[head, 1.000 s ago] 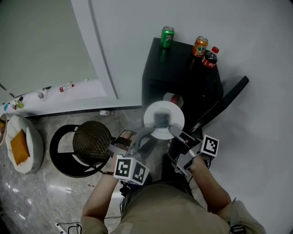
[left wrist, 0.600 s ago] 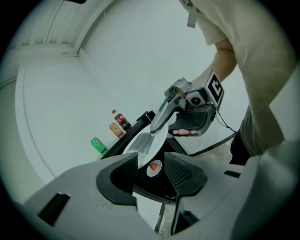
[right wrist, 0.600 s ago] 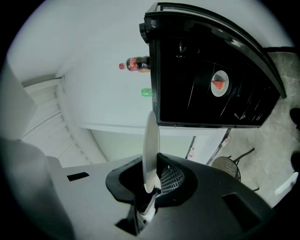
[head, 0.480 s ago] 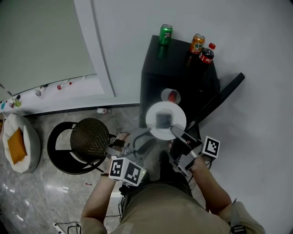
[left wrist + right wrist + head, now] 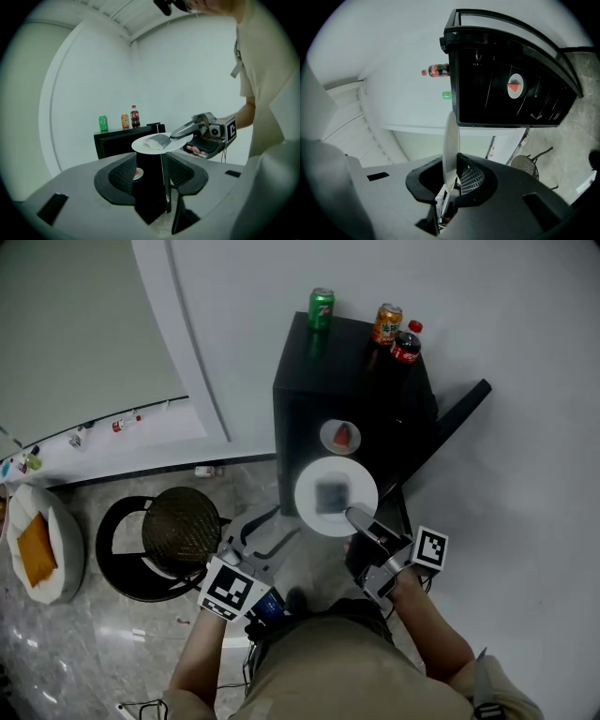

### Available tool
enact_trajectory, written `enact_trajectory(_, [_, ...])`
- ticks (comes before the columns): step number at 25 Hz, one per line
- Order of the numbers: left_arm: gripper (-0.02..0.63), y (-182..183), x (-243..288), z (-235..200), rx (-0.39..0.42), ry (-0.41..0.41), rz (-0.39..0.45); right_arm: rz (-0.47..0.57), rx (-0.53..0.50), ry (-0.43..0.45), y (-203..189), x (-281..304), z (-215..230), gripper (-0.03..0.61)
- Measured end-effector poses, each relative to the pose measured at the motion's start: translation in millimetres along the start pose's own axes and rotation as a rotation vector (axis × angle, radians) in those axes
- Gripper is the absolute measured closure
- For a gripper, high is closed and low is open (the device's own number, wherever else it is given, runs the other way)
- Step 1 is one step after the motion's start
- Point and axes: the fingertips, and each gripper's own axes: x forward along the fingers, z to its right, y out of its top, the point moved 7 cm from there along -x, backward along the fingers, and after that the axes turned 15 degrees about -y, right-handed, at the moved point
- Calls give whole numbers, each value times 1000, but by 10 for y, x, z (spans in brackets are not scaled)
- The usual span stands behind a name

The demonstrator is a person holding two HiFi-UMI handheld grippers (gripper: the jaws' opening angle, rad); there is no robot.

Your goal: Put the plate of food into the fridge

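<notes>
A white plate [image 5: 335, 495] carrying a grey piece of food [image 5: 331, 493] hangs level in front of the open black fridge [image 5: 309, 399]. My right gripper [image 5: 356, 517] is shut on its near rim. In the right gripper view the plate [image 5: 451, 140] runs edge-on between the pads of that gripper [image 5: 451, 183]. My left gripper [image 5: 258, 538] sits lower left, apart from the plate. Its jaws have just been opening, with nothing between them. The left gripper view looks past the open left gripper [image 5: 154, 174] to the plate [image 5: 157, 143] and the right gripper [image 5: 183, 132].
Inside the fridge stands a small plate with a red slice [image 5: 340, 437]. A green can [image 5: 322, 308], an orange can [image 5: 386, 323] and a cola bottle [image 5: 405, 341] stand on top. The fridge door [image 5: 457, 413] swings open to the right. A black round stool [image 5: 173, 540] stands left.
The left gripper has drawn back from the plate's left side, down and to the left, and has rolled. The plate and right gripper have edged toward the fridge.
</notes>
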Motion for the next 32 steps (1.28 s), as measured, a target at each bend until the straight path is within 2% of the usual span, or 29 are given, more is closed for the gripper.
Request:
enact_trajectory(4, [410, -50, 76, 63, -145, -50, 70, -5, 9, 2, 7, -128, 63, 528])
enact_trajectory(8, [399, -37, 226, 189, -238, -105, 137, -1, 11, 1, 36, -329, 138, 526])
enact_trajectory(17, [397, 61, 624, 627, -330, -197, 188, 2, 3, 20, 136, -832, 261, 526])
enact_trajectory(21, [396, 67, 725, 799, -358, -197, 186, 8, -1, 25, 161, -1055, 333, 526])
enact_trajectory(26, [388, 50, 784, 1020, -385, -147, 180, 2, 1, 39, 179, -1327, 435, 526])
enact_trajectory(32, [387, -50, 867, 1233, -541, -150, 245, -16, -19, 43, 184, -1540, 510, 526])
